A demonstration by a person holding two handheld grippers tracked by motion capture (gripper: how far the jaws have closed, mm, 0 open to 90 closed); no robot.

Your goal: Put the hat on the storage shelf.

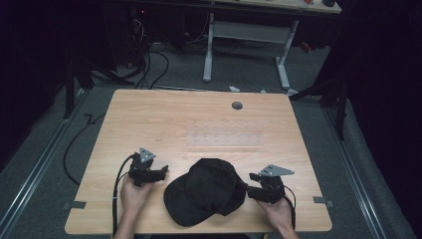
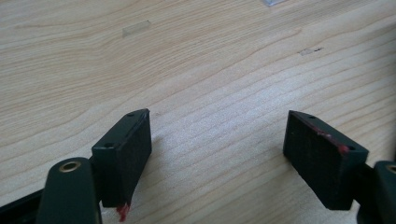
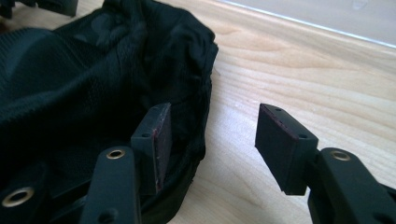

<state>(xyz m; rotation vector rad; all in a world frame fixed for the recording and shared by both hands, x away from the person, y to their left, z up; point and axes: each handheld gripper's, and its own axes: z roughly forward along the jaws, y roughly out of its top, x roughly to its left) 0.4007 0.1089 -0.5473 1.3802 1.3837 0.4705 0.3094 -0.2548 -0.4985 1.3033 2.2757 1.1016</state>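
Note:
A black cap [image 1: 206, 191] lies on the wooden table [image 1: 164, 119] near its front edge, brim toward the front left. My left gripper [image 1: 161, 173] sits just left of the cap, apart from it, open over bare wood [image 2: 229, 144]. My right gripper [image 1: 253, 184] is at the cap's right side. In the right gripper view it stands open [image 3: 215, 140], with one jaw over the cap's black fabric [image 3: 93, 79] and the other over the table, so the cap's edge lies between them. Neither gripper holds anything.
A clear plastic strip [image 1: 225, 139] lies flat across the table's middle, beyond the cap. A grey round grommet [image 1: 237, 105] sits near the far edge. Tape marks [image 1: 74, 204] flag the front corners. Cables and a desk frame [image 1: 246, 45] occupy the floor behind.

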